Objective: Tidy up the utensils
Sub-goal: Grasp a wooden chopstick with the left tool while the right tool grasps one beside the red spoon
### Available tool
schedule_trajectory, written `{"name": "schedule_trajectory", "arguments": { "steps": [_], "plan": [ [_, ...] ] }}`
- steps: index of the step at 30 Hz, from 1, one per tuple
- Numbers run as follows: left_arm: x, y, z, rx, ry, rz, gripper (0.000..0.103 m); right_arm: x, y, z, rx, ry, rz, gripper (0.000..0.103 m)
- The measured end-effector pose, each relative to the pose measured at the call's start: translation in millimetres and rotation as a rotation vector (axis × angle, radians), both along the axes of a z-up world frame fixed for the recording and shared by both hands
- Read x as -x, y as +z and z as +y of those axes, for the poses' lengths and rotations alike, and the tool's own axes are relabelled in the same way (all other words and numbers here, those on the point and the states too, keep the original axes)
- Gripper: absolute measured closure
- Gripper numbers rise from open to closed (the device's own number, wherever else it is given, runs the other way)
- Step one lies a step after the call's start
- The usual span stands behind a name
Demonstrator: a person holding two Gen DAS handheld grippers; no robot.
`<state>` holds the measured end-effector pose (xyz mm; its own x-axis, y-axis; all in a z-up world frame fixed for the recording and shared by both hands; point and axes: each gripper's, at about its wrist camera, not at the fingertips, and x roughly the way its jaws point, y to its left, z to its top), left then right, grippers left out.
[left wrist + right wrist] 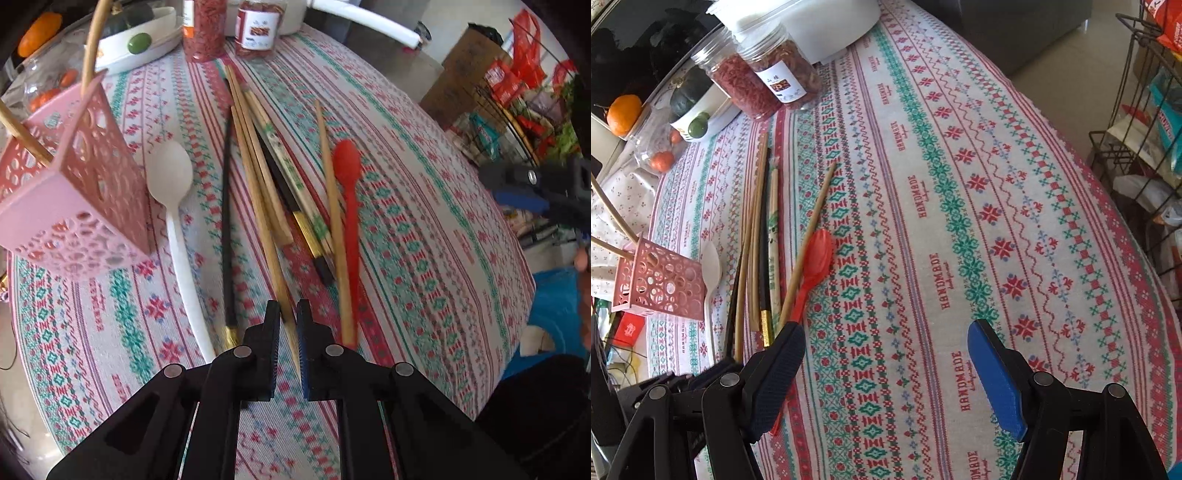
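A thin bamboo chopstick [271,251] is pinched near its end by the nearly closed left hand-held gripper [287,314], its far part among the pile on the table [424,221]. It is judged light, stiff and smooth, so prone to pivoting. The right hand-held gripper [886,339] is spread wide, empty. The pink perforated holder [74,192] stands left.

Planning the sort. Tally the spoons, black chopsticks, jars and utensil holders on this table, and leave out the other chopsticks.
spoons: 2, white and red
black chopsticks: 2
jars: 2
pink holder: 1
Total: 7
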<state>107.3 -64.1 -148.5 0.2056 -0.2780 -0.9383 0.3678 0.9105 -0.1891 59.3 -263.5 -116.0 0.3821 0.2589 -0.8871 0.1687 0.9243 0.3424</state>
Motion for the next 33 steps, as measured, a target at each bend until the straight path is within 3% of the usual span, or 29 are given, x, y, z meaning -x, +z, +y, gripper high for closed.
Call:
{"name": "schedule_trajectory", "arguments": {
  "steps": [2, 5, 9, 15, 18, 24, 28, 33],
  "plan": [
    [15, -5, -8, -0.013, -0.098, 0.082, 0.092, 1, 2, -2, -0.006, 0.000, -0.005, 0.026],
    [26, 3, -11, 0.002, -0.148, 0.108, 0.091, 1, 6, 0, -0.010, 0.010, -0.015, 0.026],
    [13, 18, -5, 0.022, -0.074, 0.020, 0.078, 1, 9, 5, -0.008, 0.030, -0.022, 0.026],
    [-26, 9, -7, -0.005, 0.030, -0.059, 0.078, -1, 6, 7, 0.004, 0.037, -0.011, 0.025],
    [-36, 1, -15, -0.031, 0.027, -0.060, 0.077, -1, 5, 3, 0.010, 0.032, -0.008, 0.026],
    [-51, -8, -13, -0.100, 0.056, -0.075, 0.088, -2, 1, 1, 0.030, 0.019, 0.003, 0.026],
    [-53, -9, -8, -0.090, 0.075, -0.085, 0.097, -4, -5, 5, 0.041, 0.022, 0.024, 0.025],
    [-39, 14, 0, -0.033, 0.073, -0.140, 0.096, -7, -8, 11, 0.053, 0.025, 0.035, 0.025]
  ]
}}
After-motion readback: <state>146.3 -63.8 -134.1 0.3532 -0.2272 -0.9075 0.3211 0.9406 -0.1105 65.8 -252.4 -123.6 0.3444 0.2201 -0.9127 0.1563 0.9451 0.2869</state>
